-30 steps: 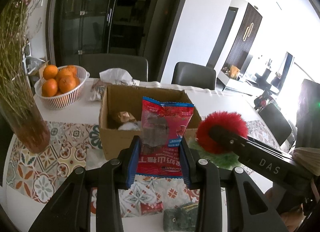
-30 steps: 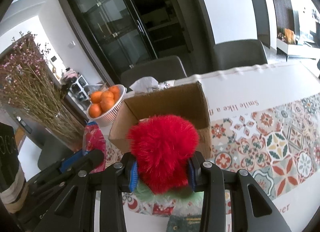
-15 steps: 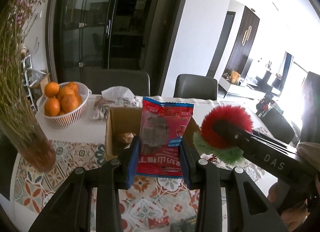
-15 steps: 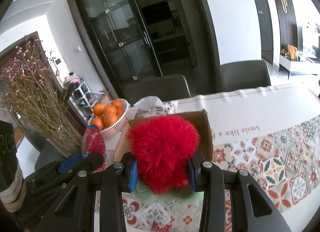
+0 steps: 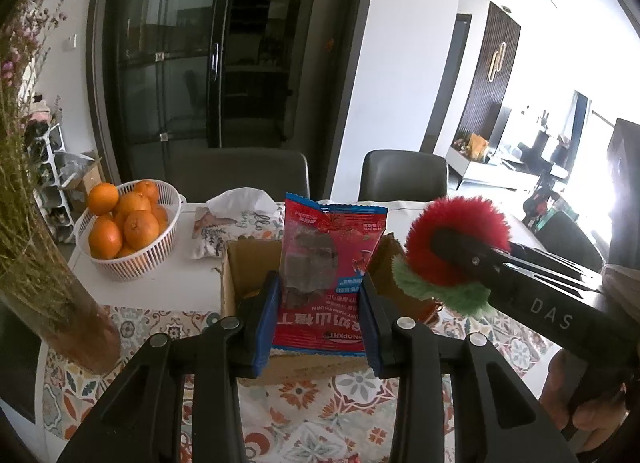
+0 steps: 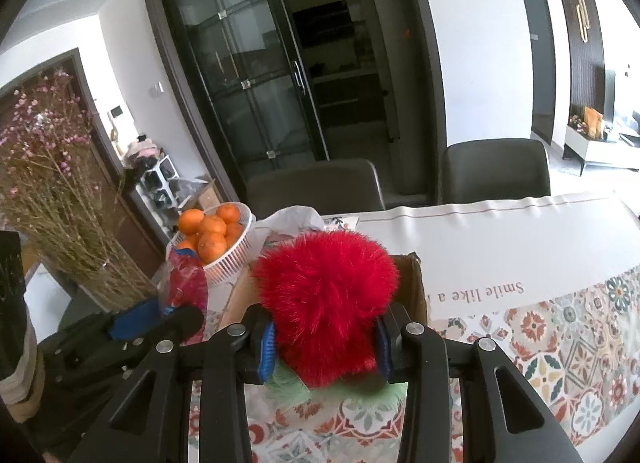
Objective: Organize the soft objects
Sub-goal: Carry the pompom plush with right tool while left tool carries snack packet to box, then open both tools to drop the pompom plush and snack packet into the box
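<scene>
My left fingers clamp a flat, glossy red snack packet by its lower edges; it stands upright between the blue pads, crinkled foil with a blue strip along its top seam and the print upside down. My right fingers press into a round, shaggy red pompom with a fringe of pale green fur under it. Both things hang in the air over the near side of an open cardboard box, matte brown with a raw-cut rim.

The box sits on a table under a cloth that is plain white at the back and patterned like tiles toward me. Left of the box is open white cloth, then a ribbed white basket of oranges. A crumpled tissue pack lies just behind the box's far left corner. A vase of dry, wispy stems stands at the left edge. To the right of the box the cloth runs bare to the table edge. Two grey chairs close off the far side.

The packet and pompom hide most of the box's inside; there may be something tan low in its left corner, but I cannot make it out. The green fur is largely covered by my right fingers, and a hand is cut off at the frame's lower right.
</scene>
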Demonstrator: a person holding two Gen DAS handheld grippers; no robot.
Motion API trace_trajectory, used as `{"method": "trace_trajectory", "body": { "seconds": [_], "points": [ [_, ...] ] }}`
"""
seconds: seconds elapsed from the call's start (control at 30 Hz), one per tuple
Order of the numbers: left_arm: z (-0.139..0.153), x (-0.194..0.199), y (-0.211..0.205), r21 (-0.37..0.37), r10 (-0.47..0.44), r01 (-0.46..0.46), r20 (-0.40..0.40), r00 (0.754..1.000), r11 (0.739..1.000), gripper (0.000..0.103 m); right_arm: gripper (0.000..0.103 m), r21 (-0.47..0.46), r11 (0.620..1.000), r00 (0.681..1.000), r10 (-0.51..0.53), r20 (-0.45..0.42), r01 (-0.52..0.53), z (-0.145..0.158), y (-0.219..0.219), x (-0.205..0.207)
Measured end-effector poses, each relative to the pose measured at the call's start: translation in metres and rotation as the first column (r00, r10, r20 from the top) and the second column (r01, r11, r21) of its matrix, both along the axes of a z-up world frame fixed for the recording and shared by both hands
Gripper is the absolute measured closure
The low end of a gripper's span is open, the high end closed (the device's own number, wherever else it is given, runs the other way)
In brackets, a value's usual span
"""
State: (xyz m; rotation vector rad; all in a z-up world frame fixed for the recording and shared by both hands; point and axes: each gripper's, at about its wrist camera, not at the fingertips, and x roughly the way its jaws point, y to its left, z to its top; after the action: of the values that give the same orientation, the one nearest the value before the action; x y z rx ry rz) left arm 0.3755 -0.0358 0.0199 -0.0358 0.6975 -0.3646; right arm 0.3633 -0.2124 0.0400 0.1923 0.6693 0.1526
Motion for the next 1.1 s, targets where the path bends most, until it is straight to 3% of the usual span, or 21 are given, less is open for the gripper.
{"method": "trace_trajectory", "body": {
  "seconds": [0.7,1.1],
  "points": [
    [-0.059,0.066,-0.014,0.064,-0.006,0.017,-0.165,0.986,0.998,0.066,0.064,-0.091,0.995,0.971,0.020,-0.237,-0.042,-0.075,-0.001,0.070],
    [-0.103,0.086,-0.025,0.160,-0.029,0.073,-0.262,0.965,0.984,0.066,0.061,-0.136,0.987,0.937,0.033,-0.348,-0.085,-0.114,0.003,0.089]
  ]
}}
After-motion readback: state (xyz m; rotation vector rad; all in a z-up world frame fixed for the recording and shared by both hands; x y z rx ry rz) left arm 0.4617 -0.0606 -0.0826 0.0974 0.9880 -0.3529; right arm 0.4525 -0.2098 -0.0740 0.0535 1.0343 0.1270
